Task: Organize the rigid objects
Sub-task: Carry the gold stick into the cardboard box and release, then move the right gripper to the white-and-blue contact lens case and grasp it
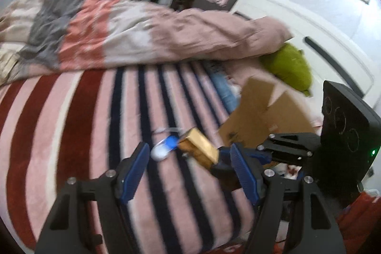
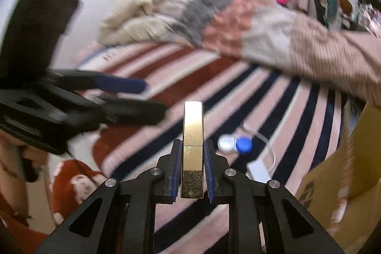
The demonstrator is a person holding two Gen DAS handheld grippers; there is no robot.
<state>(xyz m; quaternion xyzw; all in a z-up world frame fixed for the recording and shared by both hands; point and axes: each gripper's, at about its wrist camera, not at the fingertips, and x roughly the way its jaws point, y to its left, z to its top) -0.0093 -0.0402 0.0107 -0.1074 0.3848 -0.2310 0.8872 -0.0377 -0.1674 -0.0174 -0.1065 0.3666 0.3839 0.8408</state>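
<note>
The bed (image 1: 71,116) carries a striped blanket, with a crumpled duvet (image 1: 147,35) behind. A cardboard box (image 1: 266,116) stands at the bed's right side. The left gripper (image 1: 188,173) hangs above the stripes, jaws released and empty. The right gripper (image 2: 192,173) has its jaws clenched on a gold rectangular bar (image 2: 192,149), held clear of the blanket. A white-and-blue contact lens case (image 2: 234,145) lies on the blanket beside it.
</note>
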